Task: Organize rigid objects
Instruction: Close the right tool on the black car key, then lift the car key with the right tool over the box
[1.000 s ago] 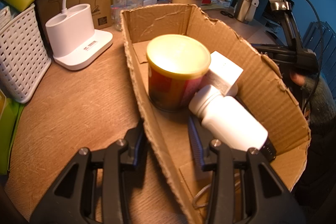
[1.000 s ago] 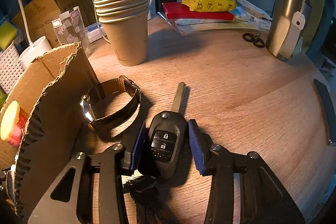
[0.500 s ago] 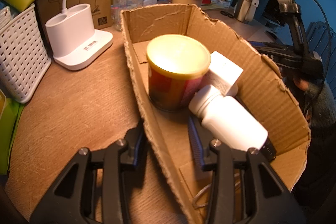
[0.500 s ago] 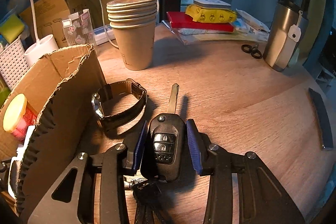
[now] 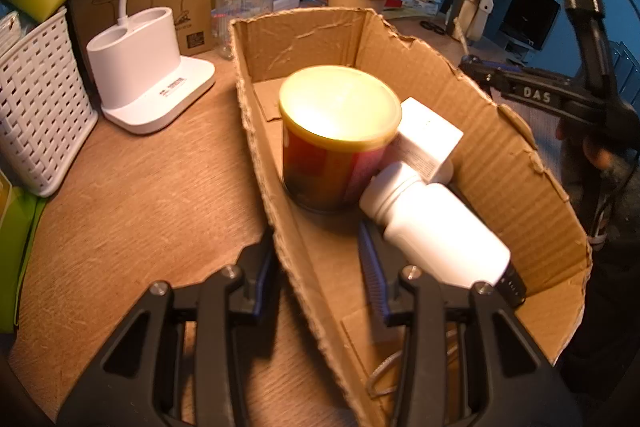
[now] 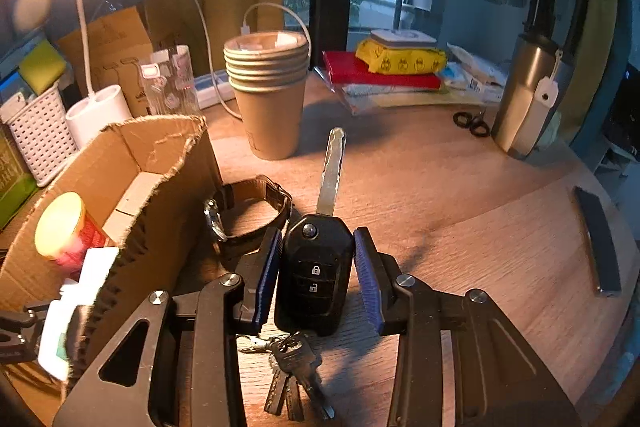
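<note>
**Mia:** Table (image 6: pixel 440 187) first, since it's the biggest thing. It's brown wood and everything sits on it.

**Ben:** What's next biggest?

**Mia:** That torn cardboard box (image 5: pixel 500 163). It's open on top. The left gripper (image 5: pixel 316 259) is at the box's near side wall. One finger is outside the box and one finger is inside, so the wall runs between them.

**Ben:** Is it squeezing the wall?

**Mia:** No. The jaws are a little way apart. The inside pad (image 5: pixel 372 267) doesn't touch the cardboard.

**Ben:** What's in the box?

**Mia:** A round can (image 5: pixel 336 147) with a yellow lid, standing up. A white bottle (image 5: pixel 436 231) lies on its side, its cap end right against the can. A small white box (image 5: pixel 428 139) is tucked behind the bottle, next to the can.

**Ben:** And outside the box?

**Mia:** A stack of paper cups (image 6: pixel 268 107) stands farther back on the table. A watch (image 6: pixel 256 211) with a dark strap lies just beside the box's outer wall.

**Ben:** Where's the car key (image 6: pixel 312 283)?

**Mia:** In the right gripper (image 6: pixel 316 247). Both blue pads press on the black part with the lock buttons, so the jaws are closed on it. The metal blade sticks out forward, past the fingers. It's near the watch, outside the box.

**Ben:** Anything smaller?

**Mia:** A bunch of little keys (image 6: pixel 296 371) hangs on a ring from the back end of the car key.
</note>
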Demonstrator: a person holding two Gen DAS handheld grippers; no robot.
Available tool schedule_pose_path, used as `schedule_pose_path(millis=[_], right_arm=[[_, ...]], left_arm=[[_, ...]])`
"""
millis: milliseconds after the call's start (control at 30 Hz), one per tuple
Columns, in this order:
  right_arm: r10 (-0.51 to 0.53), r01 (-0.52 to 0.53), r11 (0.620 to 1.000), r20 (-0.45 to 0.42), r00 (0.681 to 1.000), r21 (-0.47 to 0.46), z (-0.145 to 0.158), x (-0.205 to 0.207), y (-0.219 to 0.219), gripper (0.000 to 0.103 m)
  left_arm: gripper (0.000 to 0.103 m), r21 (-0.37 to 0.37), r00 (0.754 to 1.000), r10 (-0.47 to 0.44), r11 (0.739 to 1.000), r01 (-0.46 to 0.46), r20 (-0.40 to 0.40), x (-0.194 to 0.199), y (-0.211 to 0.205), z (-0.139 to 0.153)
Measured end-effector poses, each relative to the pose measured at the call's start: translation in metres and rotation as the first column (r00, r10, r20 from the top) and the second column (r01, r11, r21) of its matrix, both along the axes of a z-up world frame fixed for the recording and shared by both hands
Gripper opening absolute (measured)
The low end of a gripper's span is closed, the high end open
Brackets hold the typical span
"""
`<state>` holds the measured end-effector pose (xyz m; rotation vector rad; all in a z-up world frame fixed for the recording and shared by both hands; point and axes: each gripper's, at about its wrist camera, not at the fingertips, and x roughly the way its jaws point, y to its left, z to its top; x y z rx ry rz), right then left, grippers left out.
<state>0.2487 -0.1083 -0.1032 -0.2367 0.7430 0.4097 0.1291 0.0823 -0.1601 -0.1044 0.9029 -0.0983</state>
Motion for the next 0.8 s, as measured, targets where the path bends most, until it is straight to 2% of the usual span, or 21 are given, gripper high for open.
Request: schedule_pose_path(millis=[800], right_arm=[[0.053,-0.062,0.997,0.157,0.986,0.053,0.063,-0.046,0.003,0.037]], left_arm=[[0.041,0.0,1.0,0.0,1.0,0.0,0.0,0.0,0.0,0.0]])
